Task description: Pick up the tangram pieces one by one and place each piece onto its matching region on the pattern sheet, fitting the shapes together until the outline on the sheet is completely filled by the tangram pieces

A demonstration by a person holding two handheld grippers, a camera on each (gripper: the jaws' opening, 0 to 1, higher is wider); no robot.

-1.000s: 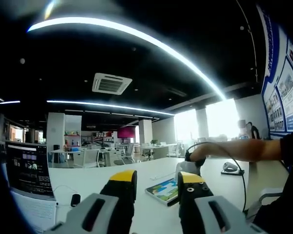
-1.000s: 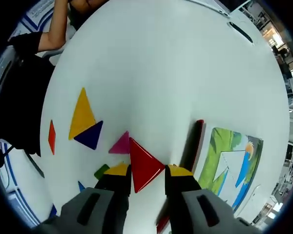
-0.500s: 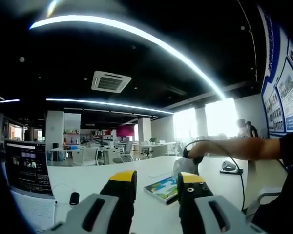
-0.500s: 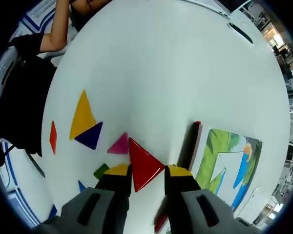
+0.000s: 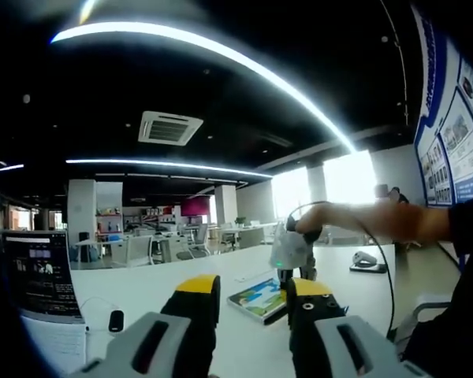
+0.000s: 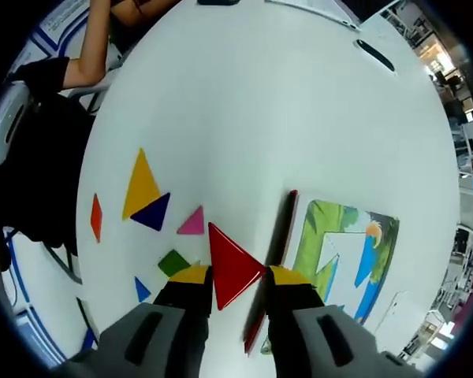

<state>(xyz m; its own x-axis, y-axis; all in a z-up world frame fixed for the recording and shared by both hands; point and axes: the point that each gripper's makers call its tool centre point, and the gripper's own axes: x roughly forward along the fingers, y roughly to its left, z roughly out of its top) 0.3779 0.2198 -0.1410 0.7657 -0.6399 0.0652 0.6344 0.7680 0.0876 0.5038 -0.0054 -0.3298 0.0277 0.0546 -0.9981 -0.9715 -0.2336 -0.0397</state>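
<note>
The right hand-held gripper (image 6: 230, 277) is gripping the red triangle (image 6: 231, 264) above the white worktop (image 6: 244, 110), carrying it toward the pattern sheet (image 6: 343, 252). The next move calls for lining it up with its matching region. The left hand-held gripper (image 5: 248, 287) is idling, jaws apart and empty.
</note>
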